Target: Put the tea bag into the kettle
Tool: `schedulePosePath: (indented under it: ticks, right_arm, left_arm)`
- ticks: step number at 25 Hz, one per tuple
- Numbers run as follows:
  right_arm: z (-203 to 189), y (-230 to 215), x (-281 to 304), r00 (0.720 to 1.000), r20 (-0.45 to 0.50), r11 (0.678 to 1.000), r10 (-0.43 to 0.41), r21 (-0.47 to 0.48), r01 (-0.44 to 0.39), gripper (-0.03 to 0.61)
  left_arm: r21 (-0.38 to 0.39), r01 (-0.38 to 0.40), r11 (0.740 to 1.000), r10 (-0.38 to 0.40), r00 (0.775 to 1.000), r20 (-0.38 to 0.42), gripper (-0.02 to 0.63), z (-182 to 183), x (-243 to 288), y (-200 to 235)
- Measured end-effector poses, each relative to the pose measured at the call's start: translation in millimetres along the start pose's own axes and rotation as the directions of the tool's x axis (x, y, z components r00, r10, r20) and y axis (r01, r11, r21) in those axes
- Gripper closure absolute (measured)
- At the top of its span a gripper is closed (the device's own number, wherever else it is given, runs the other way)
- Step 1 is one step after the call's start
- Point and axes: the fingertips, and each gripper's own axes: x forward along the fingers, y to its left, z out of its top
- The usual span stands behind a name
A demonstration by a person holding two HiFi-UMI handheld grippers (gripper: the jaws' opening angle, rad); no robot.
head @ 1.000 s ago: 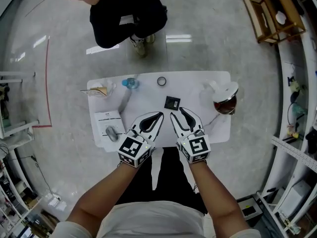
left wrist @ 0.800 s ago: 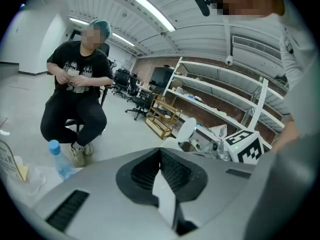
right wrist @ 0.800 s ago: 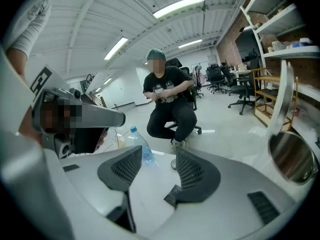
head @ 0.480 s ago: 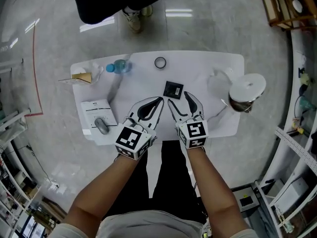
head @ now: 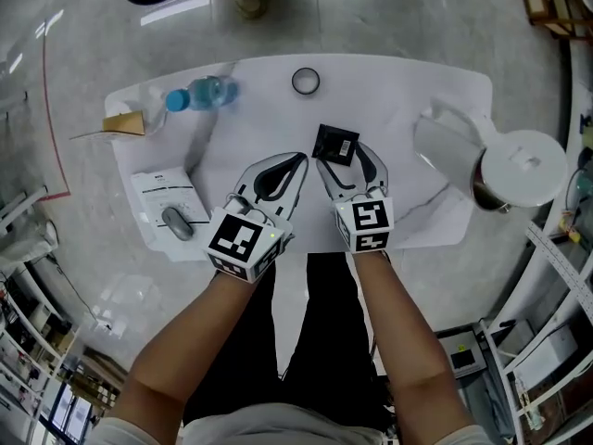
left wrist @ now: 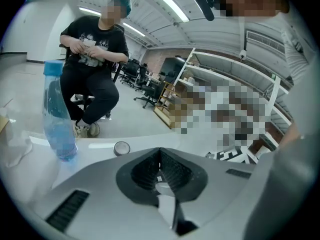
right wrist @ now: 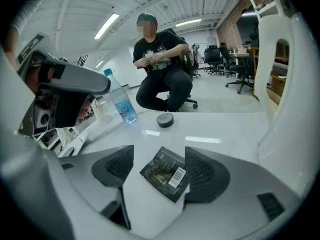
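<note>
As right gripper (head: 347,167) jaws, just opened wide, straddle the tea bag sachet (right wrist: 165,174) flat on the table (head: 398,91) without touching it, pickup step; next pinch it, carry to kettle (head: 519,170); left gripper (left wrist: 160,154) closed, empty

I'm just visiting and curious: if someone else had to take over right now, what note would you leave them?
Left gripper: shut, empty, over the table.
Right gripper: jaws have just been opening, now wide, with the tea bag lying flat between them, not gripped.
Kettle: at the table's right edge, lid seemingly on.
Done: nothing yet.
To do: grip the tea bag and put it into the kettle.
</note>
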Motion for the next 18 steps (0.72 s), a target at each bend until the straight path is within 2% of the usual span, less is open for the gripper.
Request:
schedulePosePath:
  ticks: [9, 14, 18]
  right_arm:
    - [-25.7, -9.1, 31.3, 0.998, -0.027, 0.998, -0.052, -0.040, 0.051, 0.255]
    - [-35.4, -8.2, 41.6, 0.995, -0.041, 0.985, -0.091, -0.148, 0.085, 0.250]
    - [-36.9, -8.3, 43.1, 0.992, -0.039, 0.981, -0.121, -0.159, 0.113, 0.252]
  left_arm:
    - [-0.016, -0.004, 1.000, 0.003, 1.000, -0.024, 0.603, -30.9, 10.0, 23.0]
    - [-0.034, -0.010, 0.999, 0.009, 1.000, -0.026, 0.603, -39.5, 11.9, 29.9]
    - [-0.047, -0.005, 0.999, 0.004, 0.999, -0.034, 0.604, -45.9, 10.8, 29.1]
